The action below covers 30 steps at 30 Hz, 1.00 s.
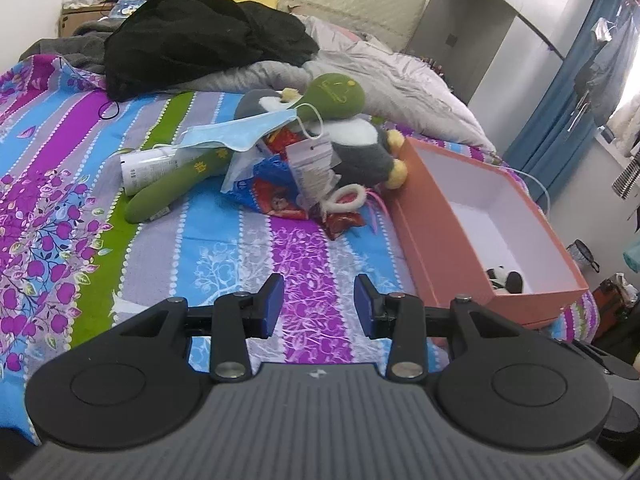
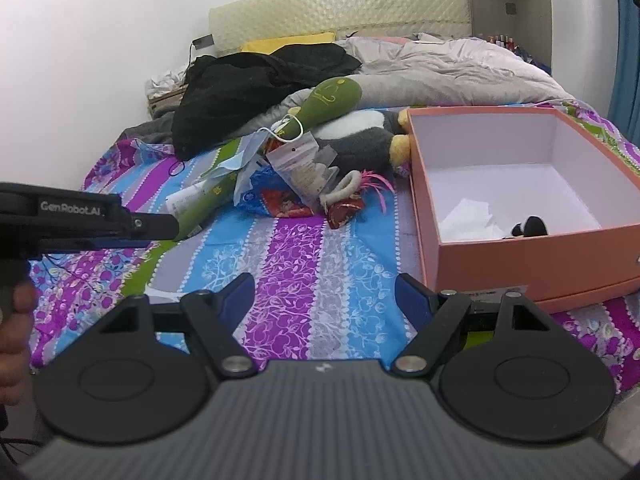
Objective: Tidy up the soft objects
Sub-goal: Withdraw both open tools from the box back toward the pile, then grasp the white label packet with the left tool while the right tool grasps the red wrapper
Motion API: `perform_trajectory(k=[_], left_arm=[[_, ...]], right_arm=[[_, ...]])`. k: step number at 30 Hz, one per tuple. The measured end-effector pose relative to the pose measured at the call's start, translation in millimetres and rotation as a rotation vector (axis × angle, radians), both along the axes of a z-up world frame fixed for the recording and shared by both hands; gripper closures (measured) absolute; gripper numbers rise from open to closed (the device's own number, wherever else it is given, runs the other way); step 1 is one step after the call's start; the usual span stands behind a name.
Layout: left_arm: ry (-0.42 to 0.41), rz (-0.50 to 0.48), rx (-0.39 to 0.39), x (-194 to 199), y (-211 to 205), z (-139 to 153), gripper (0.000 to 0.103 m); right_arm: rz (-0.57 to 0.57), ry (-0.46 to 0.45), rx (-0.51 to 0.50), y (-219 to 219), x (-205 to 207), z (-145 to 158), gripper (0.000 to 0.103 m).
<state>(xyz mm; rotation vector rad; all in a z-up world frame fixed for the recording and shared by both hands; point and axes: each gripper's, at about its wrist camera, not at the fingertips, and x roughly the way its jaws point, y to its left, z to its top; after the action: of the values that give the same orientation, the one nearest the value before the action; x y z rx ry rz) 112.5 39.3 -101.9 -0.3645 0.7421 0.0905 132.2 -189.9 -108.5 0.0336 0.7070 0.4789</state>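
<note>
A pile of soft things lies mid-bed: a long green plush, a grey and white penguin plush, a blue face mask and snack packets. An open orange box stands to the right, with a small black and white panda toy inside. My left gripper is open and empty above the bedspread, short of the pile. My right gripper is open and empty, near the box's front left corner.
A black garment and a grey duvet cover the far bed. A white tube lies under the green plush. A pink feather toy lies by the box. The left gripper's body shows at the right view's left edge.
</note>
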Motion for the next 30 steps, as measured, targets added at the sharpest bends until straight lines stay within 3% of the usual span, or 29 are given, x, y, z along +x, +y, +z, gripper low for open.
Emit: perform_trajectory(k=[13, 17, 22, 30], left_arm=[[0.064, 0.04, -0.016, 46.1, 38.9, -47.1, 0.057], [0.067, 0.029, -0.016, 63.9, 45.6, -61.5, 0.057], [0.06, 0.043, -0.063, 91.1, 57.8, -77.8, 0.057], [0.026, 0.023, -0.1, 144.8, 59.0, -96.1, 0.057]], right_arm=[[0.072, 0.027, -0.021, 46.5, 39.7, -33.3, 0.025], [0.083, 0.021, -0.031, 59.0, 57.4, -43.6, 0.025], [0.086, 0.029, -0.046, 73.1, 84.5, -62.0, 0.032], [0.028, 0.037, -0.045, 78.7, 138.7, -92.8, 0.036]])
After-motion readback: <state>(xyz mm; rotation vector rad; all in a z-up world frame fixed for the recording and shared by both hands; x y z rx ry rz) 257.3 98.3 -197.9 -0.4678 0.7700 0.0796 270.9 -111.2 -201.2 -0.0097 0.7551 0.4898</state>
